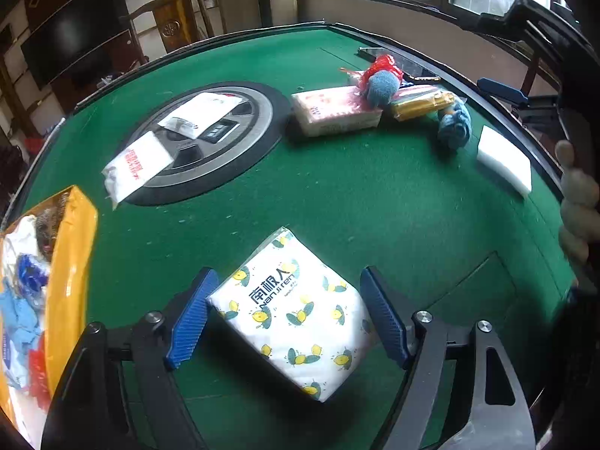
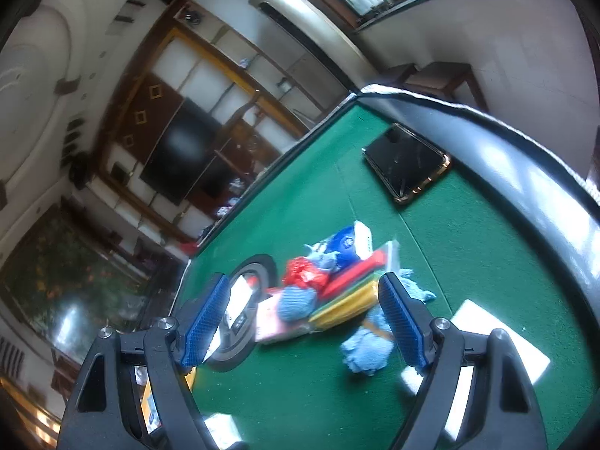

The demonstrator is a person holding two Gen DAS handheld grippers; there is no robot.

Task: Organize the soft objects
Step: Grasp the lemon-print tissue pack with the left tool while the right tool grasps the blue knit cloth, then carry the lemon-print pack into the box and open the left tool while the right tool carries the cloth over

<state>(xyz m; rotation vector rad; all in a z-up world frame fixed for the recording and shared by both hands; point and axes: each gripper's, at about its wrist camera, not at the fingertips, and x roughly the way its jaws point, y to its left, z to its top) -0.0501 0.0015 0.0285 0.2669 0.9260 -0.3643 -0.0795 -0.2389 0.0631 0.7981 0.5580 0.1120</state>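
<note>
A: Two views, so I am starting with the left wrist one. What is the left tool (image 1: pixel 288 317) doing?

B: It is hanging spread over the lemon-print tissue pack (image 1: pixel 294 313), which is lying flat on the green tabletop (image 1: pixel 375 195). The pack is sitting between the two blue pads, but neither pad is pressing on it.

A: How is the pack lying?

B: Its long axis is running diagonally across the gap, so I am judging that the tool needs some turning before closing. An orange bag (image 1: pixel 69 281) with soft things is standing at the left edge.

A: And the right wrist view?

B: The right tool (image 2: pixel 303 322) is also spread and holding nothing. It is pointing at a pile (image 2: pixel 330 288) of packets and blue cloth farther away. The left hand is clearly nearer to the tissue pack.
</note>
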